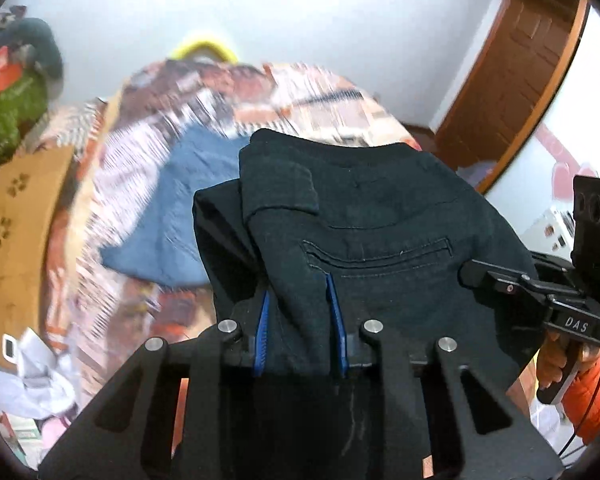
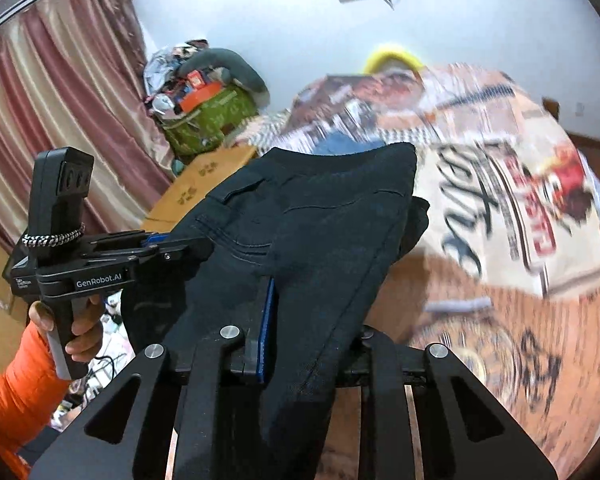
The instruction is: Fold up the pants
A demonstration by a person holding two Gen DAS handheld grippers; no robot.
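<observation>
Dark navy pants point(image 1: 380, 216) are held up in the air above the bed, folded over, back pocket showing. My left gripper point(image 1: 300, 312) is shut on the pants, its blue pads pinching a fold of the fabric. My right gripper point(image 2: 300, 320) is shut on the same pants point(image 2: 320, 220), with one blue pad point(image 2: 268, 320) showing and the other hidden under the cloth. Each gripper shows in the other's view: the right one point(image 1: 512, 288) at the pants' right edge, the left one point(image 2: 156, 248) at their left edge.
A patterned bedspread point(image 2: 500, 208) lies below, blurred by motion. Folded blue jeans point(image 1: 180, 208) lie on it. A wooden bed frame point(image 1: 16, 216) runs along the left. A green bag with clutter point(image 2: 216, 116) stands by the curtain. A wooden door point(image 1: 512, 64) is at the right.
</observation>
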